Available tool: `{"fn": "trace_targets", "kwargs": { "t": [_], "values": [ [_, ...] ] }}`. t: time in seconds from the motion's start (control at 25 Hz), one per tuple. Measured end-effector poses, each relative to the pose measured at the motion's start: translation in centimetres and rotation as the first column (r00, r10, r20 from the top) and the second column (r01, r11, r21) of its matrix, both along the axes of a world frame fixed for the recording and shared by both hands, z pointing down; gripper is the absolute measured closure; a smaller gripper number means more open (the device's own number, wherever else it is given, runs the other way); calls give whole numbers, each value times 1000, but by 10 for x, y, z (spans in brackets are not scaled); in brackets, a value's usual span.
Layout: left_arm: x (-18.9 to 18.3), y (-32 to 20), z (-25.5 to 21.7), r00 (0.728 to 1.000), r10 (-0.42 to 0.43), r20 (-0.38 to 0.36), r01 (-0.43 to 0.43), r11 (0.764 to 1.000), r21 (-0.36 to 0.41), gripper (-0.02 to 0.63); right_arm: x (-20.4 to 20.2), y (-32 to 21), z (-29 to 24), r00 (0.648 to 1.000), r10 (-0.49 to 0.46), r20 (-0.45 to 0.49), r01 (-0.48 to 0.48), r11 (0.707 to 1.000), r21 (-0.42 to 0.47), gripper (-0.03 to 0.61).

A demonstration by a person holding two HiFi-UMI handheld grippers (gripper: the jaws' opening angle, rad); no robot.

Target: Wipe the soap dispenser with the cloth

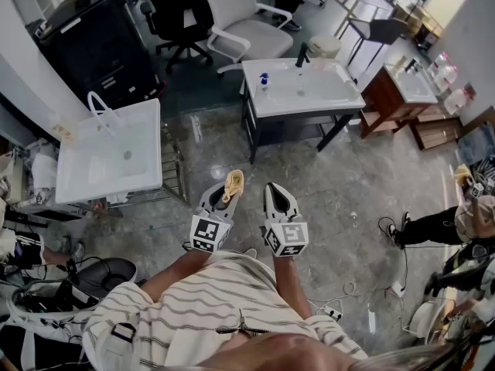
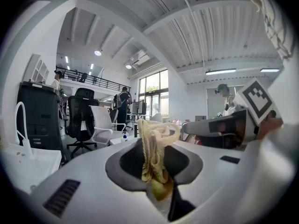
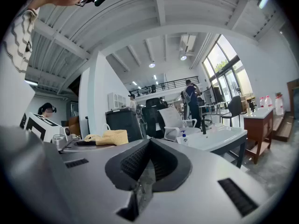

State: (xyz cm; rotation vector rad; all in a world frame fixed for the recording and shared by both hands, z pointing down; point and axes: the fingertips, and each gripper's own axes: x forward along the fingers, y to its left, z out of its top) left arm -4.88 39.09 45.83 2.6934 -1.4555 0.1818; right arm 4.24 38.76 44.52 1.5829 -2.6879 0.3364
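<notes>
Floor (image 1: 363, 199): grey polished concrete, mottled and glossy; a stretch of it lies between both grippers and the bench.
Cabinet (image 1: 93, 45): black and boxy with flat faces, standing far left behind the near basin.
Near basin (image 1: 147, 130): white, rectangular and smooth, on a thin metal frame at the left, with a white arched tap (image 1: 100, 107) at its back edge.
Bench (image 1: 325, 91): glossy white top with a shallow moulded basin, on dark angled legs; a slim black tap (image 1: 302, 55) stands at its far edge.
Chairs: a white office chair (image 1: 247, 29) and a black office chair (image 1: 178, 6), both padded, beyond the bench.
Wooden vanity (image 1: 387, 99): brown, with a white top, just right of the bench.
Left gripper (image 1: 224, 199): grey moulded shell with ribbed dark pads, held about level, pinching the cloth between its jaws.
Right gripper (image 1: 277, 199): same build, just beside the left one; its jaws are pressed together with nothing between them.
Cloth (image 1: 233, 182): pale yellow with a soft looped weave, bunched into folds that stand up out of the left gripper's pinch.
Soap dispenser (image 1: 263, 80): small upright bottle with a blue top at the bench's near left corner, well apart from both grippers; the body looks pale or clear, though it is too small to tell its material.
</notes>
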Motion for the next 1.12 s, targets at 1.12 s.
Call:
{"fn": "trace_targets", "kwargs": {
  "t": [1.12],
  "values": [
    [38, 16, 0, 996, -86, 1, 86, 996, 23, 528, 36, -3, -5, 996, -71, 55, 68, 996, 54, 578]
  ]
}}
